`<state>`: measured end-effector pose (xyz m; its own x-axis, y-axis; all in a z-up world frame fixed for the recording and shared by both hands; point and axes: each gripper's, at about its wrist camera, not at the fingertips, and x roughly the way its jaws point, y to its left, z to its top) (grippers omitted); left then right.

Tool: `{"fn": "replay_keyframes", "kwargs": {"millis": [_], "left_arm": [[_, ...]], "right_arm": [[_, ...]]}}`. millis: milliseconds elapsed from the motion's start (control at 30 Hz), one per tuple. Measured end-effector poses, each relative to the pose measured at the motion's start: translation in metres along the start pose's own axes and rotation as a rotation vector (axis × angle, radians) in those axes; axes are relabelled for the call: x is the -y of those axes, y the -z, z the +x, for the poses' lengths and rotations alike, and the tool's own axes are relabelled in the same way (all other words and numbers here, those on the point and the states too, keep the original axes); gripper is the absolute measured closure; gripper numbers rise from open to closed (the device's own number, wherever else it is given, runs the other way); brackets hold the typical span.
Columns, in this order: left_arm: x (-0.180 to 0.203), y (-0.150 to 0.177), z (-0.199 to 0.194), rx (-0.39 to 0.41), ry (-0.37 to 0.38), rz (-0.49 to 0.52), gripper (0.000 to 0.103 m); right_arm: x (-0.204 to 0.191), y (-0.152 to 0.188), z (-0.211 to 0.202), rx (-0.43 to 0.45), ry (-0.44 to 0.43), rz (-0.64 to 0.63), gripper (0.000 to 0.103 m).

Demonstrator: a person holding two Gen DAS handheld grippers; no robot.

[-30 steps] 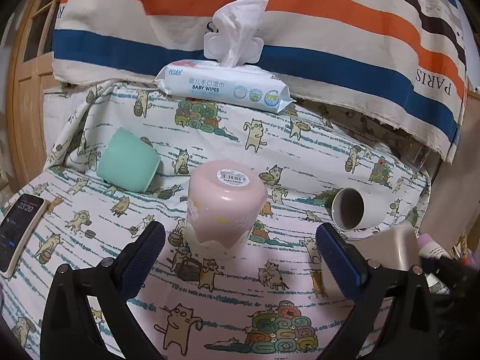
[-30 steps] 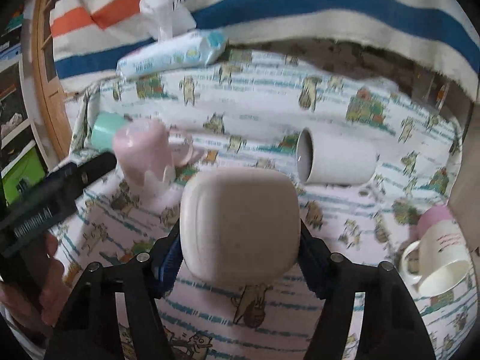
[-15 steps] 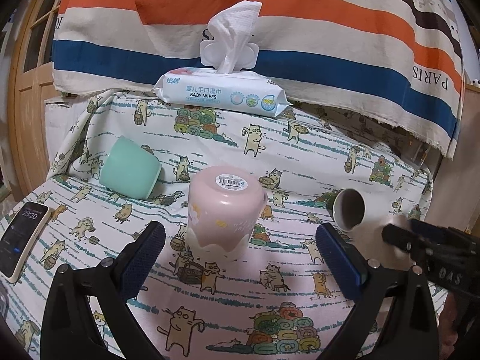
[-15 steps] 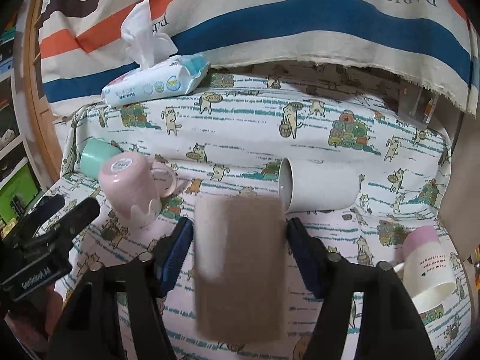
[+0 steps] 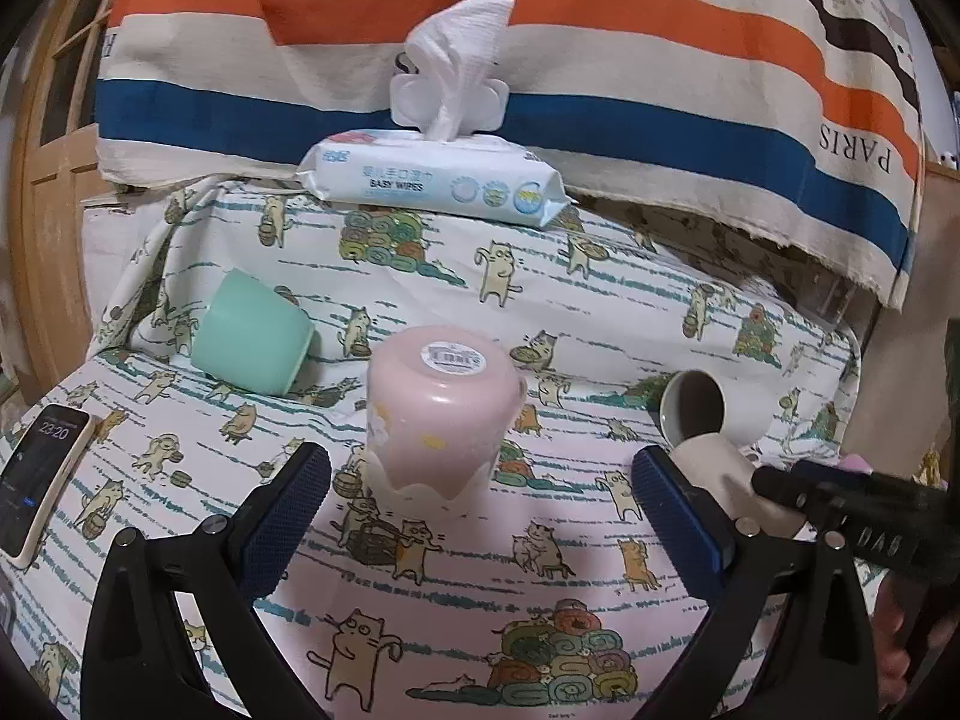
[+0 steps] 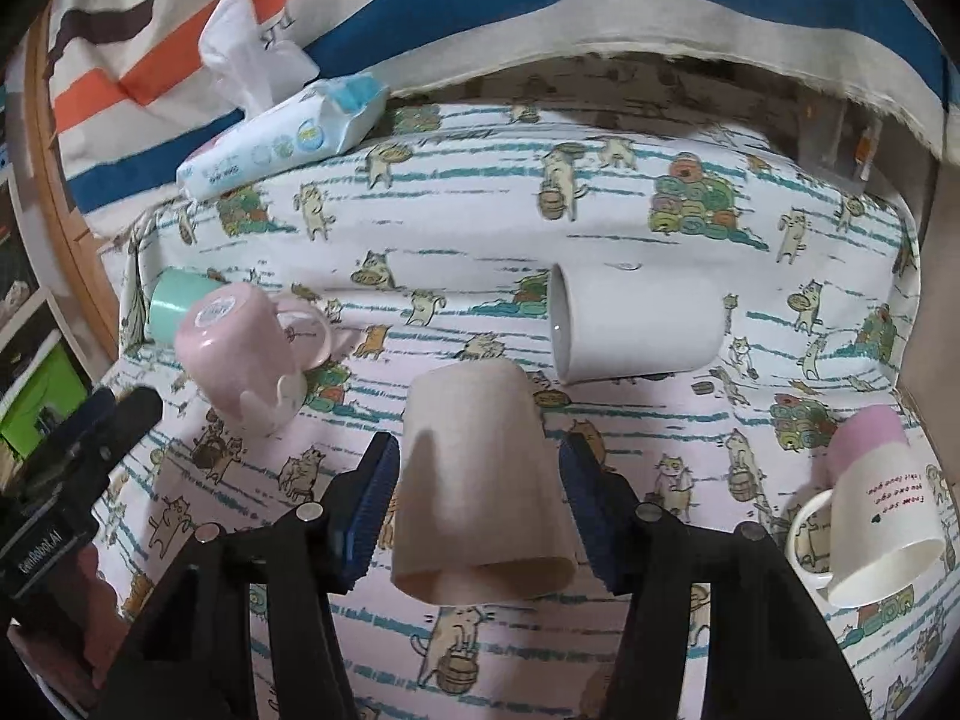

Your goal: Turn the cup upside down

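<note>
right tongs (image 6: 479, 483): gripping beige cup (image 6: 480, 474), seemingly mouth-down | left tongs (image 5: 480, 516): spread wide, nothing held

The right hand-held gripper (image 6: 480, 492) clamps a beige cup (image 6: 477, 480) mouth-down above the cat-print cloth (image 6: 600, 192). A pink mug (image 6: 240, 360) stands upside down to its left; a white mug (image 6: 636, 330) lies sideways behind
</note>
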<state>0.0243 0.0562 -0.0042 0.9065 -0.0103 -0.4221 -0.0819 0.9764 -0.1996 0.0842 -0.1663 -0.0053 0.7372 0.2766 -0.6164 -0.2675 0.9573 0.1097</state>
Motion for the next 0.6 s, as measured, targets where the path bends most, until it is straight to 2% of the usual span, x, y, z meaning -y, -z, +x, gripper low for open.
{"fn": "replay_keyframes", "kwargs": {"millis": [67,300,400,500,600], "left_arm": [[0.003,0.001,0.001,-0.007,0.007,0.015,0.003],[0.027,0.005,0.01,-0.067,0.049,0.107,0.003],[0.048,-0.001,0.019,-0.158,0.055,0.126,0.003],[0.078,-0.013,0.034,-0.297,0.053,0.141,0.006],[0.115,-0.026,0.046,-0.395,0.074,0.173,0.008]], "right_arm": [[0.008,-0.002,-0.005,0.018,-0.004,0.012,0.04],[0.043,-0.005,-0.031,0.149,0.028,-0.032,0.039],[0.065,-0.005,-0.041,0.202,0.041,-0.036,0.038],[0.085,-0.007,-0.049,0.252,0.08,-0.023,0.037],[0.103,-0.007,-0.055,0.322,0.098,0.031,0.034]]}}
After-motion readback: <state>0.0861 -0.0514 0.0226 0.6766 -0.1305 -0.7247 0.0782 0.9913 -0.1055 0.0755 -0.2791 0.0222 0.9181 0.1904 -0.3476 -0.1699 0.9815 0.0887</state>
